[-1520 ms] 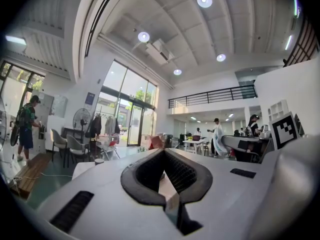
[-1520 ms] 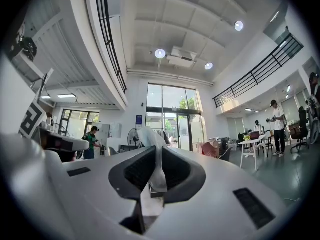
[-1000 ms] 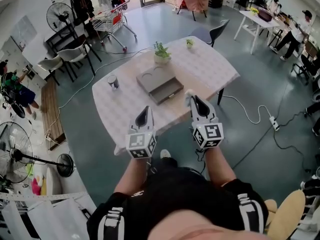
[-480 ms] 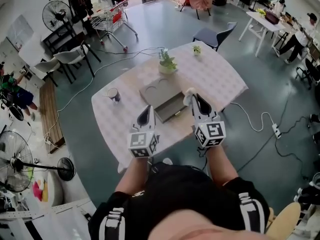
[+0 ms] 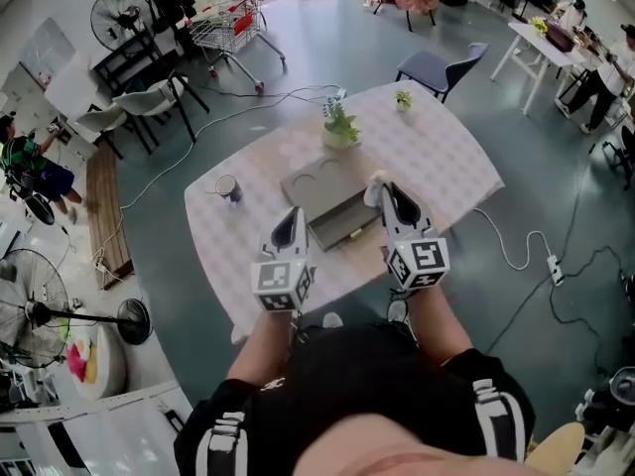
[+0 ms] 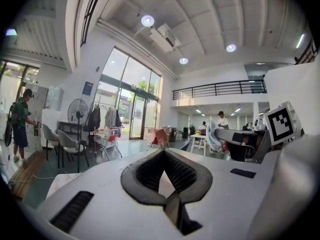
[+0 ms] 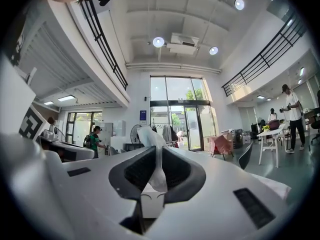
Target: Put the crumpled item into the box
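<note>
Large two-storey open workspace, studio or lab type: glass entrance doors (image 7: 176, 121), mezzanine railing (image 6: 220, 89), bare grey floor (image 5: 322, 40), pedestal fans (image 5: 112, 15), shopping cart (image 5: 231, 20), loose chairs (image 5: 164, 104), people at work tables (image 5: 543, 50)

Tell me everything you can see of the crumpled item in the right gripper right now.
The crumpled item is a thin, white, wrinkled sheet that looks like tissue or soft paper. It is pinched upright between the jaws of the right gripper, and a loose tuft pokes out beyond their tips. In the head view it appears as a small white wad held over the table, just beside the grey box. Only the jaws appear to touch it.
</note>
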A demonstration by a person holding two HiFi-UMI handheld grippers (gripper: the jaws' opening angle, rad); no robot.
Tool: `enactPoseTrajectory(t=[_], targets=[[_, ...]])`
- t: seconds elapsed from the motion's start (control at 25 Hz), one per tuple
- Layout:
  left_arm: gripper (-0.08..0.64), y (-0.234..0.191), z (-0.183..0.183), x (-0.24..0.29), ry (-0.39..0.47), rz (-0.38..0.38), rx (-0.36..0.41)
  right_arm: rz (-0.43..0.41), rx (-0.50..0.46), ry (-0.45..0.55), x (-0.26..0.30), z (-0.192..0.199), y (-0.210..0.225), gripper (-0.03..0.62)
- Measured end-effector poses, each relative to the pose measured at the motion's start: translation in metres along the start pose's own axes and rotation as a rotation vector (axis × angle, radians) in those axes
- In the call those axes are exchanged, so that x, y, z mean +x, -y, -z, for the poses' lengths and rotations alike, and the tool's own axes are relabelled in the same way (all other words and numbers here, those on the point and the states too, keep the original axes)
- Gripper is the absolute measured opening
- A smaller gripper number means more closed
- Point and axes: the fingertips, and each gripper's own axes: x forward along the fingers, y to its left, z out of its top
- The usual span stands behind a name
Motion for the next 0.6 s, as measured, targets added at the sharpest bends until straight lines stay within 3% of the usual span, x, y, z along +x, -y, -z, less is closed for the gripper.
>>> enactPoseTrajectory(t=[0.6], targets=[[-0.009,0.019,-0.010,0.010,0.037,-0.241,-0.033,-0.261,-0.020,-0.032,0.045,-0.004,0.024,0.038]])
